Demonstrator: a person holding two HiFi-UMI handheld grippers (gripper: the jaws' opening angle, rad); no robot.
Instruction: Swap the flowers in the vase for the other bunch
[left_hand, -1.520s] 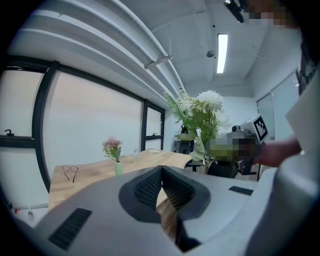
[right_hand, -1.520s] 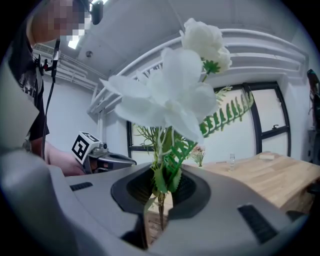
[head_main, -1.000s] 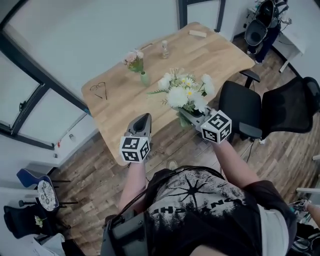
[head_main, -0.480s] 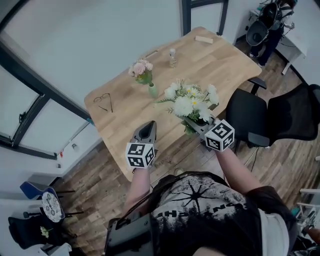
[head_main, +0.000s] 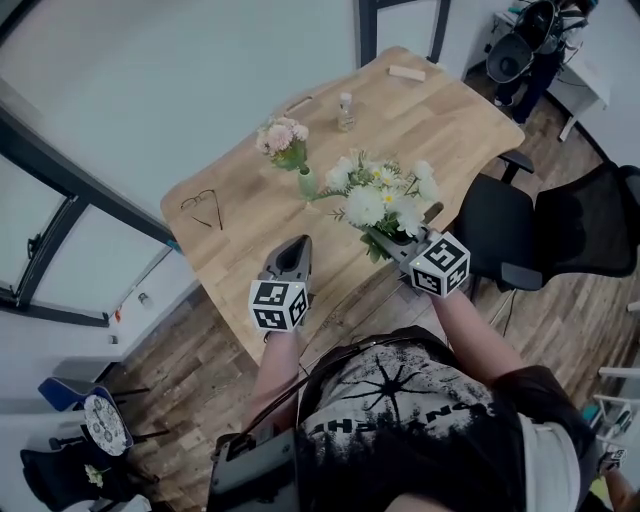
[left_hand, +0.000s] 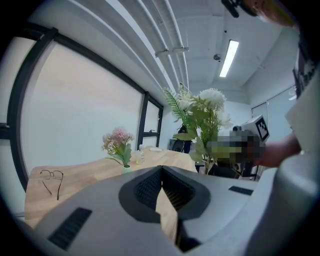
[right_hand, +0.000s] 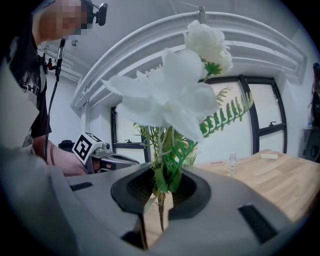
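Pink flowers (head_main: 283, 138) stand in a small green vase (head_main: 306, 182) on the wooden table (head_main: 250, 230); they also show in the left gripper view as the pink flowers (left_hand: 117, 143). My right gripper (head_main: 388, 238) is shut on the stems of a white bunch with green fern (head_main: 384, 196), held over the table's near edge just right of the vase. In the right gripper view the stems (right_hand: 161, 207) run up between the jaws of the right gripper (right_hand: 161, 197). My left gripper (head_main: 296, 245) is shut and empty, hovering over the near table edge; its jaws meet in the left gripper (left_hand: 162, 175).
Eyeglasses (head_main: 200, 205) lie at the table's left end. A small clear bottle (head_main: 346, 110) and a wooden block (head_main: 406, 72) sit at the far side. Two black office chairs (head_main: 498, 232) (head_main: 592, 225) stand to the right of the table.
Both grippers have moved forward over the table edge, and the white bunch now sits closer to the vase of pink flowers. Neither grip has changed.
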